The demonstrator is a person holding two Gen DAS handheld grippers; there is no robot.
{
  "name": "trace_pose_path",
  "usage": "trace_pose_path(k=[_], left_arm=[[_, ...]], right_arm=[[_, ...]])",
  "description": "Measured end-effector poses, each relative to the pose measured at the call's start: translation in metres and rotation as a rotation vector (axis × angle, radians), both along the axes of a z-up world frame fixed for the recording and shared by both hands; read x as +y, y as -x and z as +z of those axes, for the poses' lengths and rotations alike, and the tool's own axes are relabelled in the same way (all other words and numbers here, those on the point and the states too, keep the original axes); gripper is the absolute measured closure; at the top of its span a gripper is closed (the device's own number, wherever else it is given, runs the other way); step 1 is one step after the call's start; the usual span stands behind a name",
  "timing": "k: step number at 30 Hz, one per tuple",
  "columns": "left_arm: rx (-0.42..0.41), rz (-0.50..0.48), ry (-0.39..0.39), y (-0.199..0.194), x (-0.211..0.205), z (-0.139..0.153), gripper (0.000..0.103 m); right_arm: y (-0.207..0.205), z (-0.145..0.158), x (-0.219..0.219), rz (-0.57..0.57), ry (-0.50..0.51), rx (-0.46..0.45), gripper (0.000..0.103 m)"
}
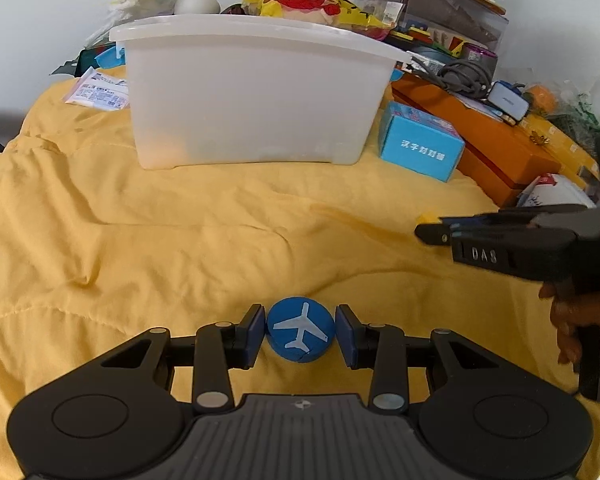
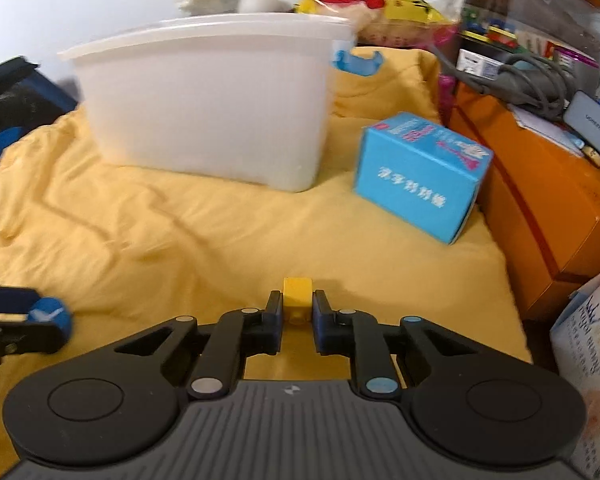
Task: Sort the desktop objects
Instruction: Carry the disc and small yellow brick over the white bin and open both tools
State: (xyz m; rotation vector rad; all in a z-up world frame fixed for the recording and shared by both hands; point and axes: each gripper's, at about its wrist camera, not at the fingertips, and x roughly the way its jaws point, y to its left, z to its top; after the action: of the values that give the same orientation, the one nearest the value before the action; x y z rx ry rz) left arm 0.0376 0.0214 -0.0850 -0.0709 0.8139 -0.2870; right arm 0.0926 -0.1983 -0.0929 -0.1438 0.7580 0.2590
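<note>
A blue round disc with a white airplane (image 1: 300, 333) sits between the pads of my left gripper (image 1: 300, 334); the left pad touches it and the right pad is close beside it. It also shows in the right wrist view (image 2: 50, 316). My right gripper (image 2: 297, 312) is shut on a small yellow block (image 2: 297, 296) just above the yellow cloth. The right gripper also shows in the left wrist view (image 1: 432, 229) at the right. A white translucent bin (image 1: 252, 92) stands at the back; it also shows in the right wrist view (image 2: 208, 100).
A blue carton (image 1: 420, 146) stands right of the bin, seen also in the right wrist view (image 2: 420, 180). An orange box (image 2: 540, 200) with cables and a white carton (image 2: 588, 360) line the right side. Toys and bags pile behind the bin. Yellow cloth (image 1: 180, 240) covers the surface.
</note>
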Motion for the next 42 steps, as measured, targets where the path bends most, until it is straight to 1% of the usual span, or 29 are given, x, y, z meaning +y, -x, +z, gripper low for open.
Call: trace_pose_path(k=[5,8,12,15,18,20,23,25,28,31,32,36,38,39,40,41,42], left_arm=[[-0.017,-0.003,-0.002,0.005,-0.002,0.006,0.061],[-0.068,-0.001,0.013,0.001,0.0,0.026,0.061],[-0.178,0.004,0.029,-0.015,0.006,0.066,0.061],[-0.267,0.01,0.024,-0.035,0.01,0.1,0.061],[-0.354,0.018,0.007,-0.057,0.015,0.131,0.061],[-0.398,0.018,-0.006,-0.072,0.016,0.145,0.061],[-0.442,0.032,-0.016,-0.097,0.017,0.158,0.061],[-0.469,0.048,-0.054,-0.117,0.018,0.162,0.061],[-0.447,0.066,-0.055,-0.148,0.022,0.16,0.061],[-0.399,0.075,-0.099,-0.177,0.025,0.146,0.061],[-0.37,0.077,-0.114,-0.187,0.024,0.138,0.061],[-0.263,0.081,-0.144,-0.204,0.025,0.106,0.061],[-0.245,0.087,-0.142,-0.205,0.026,0.098,0.061],[-0.234,0.094,-0.143,-0.205,0.026,0.096,0.061],[-0.222,0.099,-0.143,-0.206,0.026,0.095,0.061],[-0.213,0.098,-0.144,-0.206,0.026,0.094,0.06],[-0.212,0.095,-0.146,-0.206,0.028,0.095,0.058]], right_arm=[[0.02,0.002,0.006,0.065,-0.007,0.006,0.086],[0.018,0.01,0.007,0.073,-0.016,-0.004,0.086],[0.006,0.042,0.008,0.068,-0.05,-0.091,0.086],[-0.007,0.073,0.011,0.079,-0.071,-0.184,0.086],[-0.028,0.102,0.017,0.082,-0.064,-0.292,0.086],[-0.043,0.115,0.019,0.078,-0.074,-0.332,0.086],[-0.065,0.131,0.025,0.081,-0.082,-0.376,0.086],[-0.077,0.136,0.031,0.087,-0.083,-0.384,0.086],[-0.099,0.138,0.039,0.094,-0.102,-0.358,0.086],[-0.117,0.136,0.051,0.097,-0.091,-0.334,0.086],[-0.124,0.134,0.055,0.095,-0.093,-0.319,0.086],[-0.139,0.119,0.068,0.099,-0.088,-0.268,0.086],[-0.142,0.11,0.073,0.107,-0.067,-0.253,0.085],[-0.143,0.107,0.074,0.111,-0.065,-0.237,0.083],[-0.145,0.104,0.074,0.117,-0.068,-0.217,0.074],[-0.144,0.101,0.076,0.122,-0.064,-0.207,0.069],[-0.143,0.1,0.077,0.125,-0.054,-0.209,0.067]])
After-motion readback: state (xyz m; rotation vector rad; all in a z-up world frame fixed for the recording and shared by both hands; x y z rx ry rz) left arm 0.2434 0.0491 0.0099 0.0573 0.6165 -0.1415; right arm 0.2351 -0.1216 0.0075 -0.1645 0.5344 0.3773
